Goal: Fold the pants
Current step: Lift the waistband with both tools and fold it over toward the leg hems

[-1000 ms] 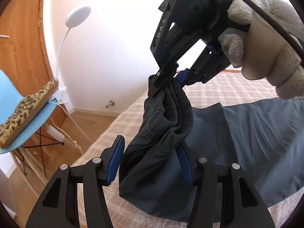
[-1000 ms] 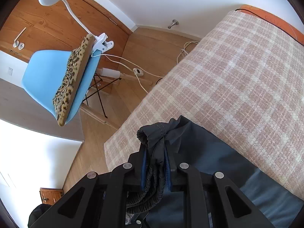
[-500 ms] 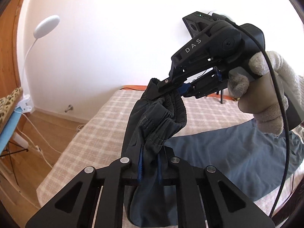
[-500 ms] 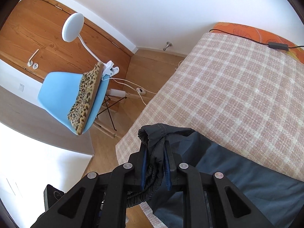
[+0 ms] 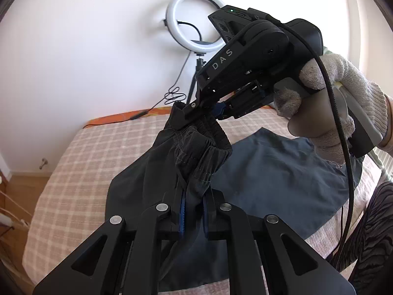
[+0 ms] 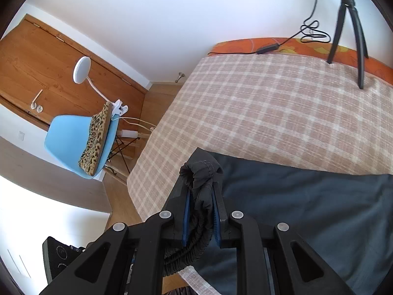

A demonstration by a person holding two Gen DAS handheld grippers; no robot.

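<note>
- Dark cloth sits pinched in both my tongs: the left gripper [image 5: 194, 217] has just closed its jaws on a fold below the waistband, and the blue pads press the fabric from both sides.
- My right gripper [image 6: 201, 217] is clamped nearly closed on the bunched elastic waistband, with a knot of cloth sticking out past its tips.
- I see the pants [image 5: 270, 177] lifted at the waist end, while the legs trail down and lie flat on the checked bedspread [image 5: 81, 172].
- To do this step well, I judge I should keep both grips firm, hold the two pinch points level with each other, and carry the waist over the legs so the edges line up without a twist.
- My left view alone shows the gloved hand [image 5: 339, 113] on the other tool, the slack waistband between the two grips, and the ring light [image 5: 196, 19].
- My right view alone shows the blue chair [image 6: 76, 145] with its spotted cushion [image 6: 97, 140], the wooden door, and the bare far stretch of bed where a fold could land.
</note>
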